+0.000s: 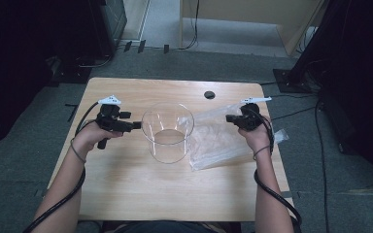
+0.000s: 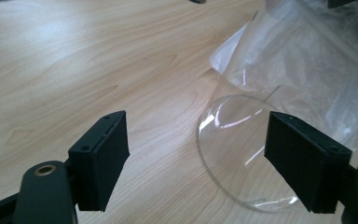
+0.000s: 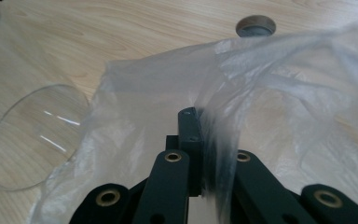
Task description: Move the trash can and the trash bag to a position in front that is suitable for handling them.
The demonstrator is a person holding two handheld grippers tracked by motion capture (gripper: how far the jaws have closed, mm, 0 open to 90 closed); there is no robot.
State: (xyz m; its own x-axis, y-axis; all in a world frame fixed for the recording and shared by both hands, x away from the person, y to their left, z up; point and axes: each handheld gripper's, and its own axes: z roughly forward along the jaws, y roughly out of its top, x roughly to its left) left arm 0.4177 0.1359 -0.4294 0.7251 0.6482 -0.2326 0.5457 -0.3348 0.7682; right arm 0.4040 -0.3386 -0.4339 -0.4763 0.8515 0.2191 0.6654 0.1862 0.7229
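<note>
Now your right gripper [image 3: 200, 140] is clamped tight on the plastic bag [image 3: 279, 102], while your left gripper [image 2: 214, 158] hangs wide open, empty, beside the glass jar [image 1: 167, 131].

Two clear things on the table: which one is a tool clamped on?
The plastic bag: the right tool is shut on a fold of its film. The glass cylinder stands free; the left tool is open beside it.
</note>
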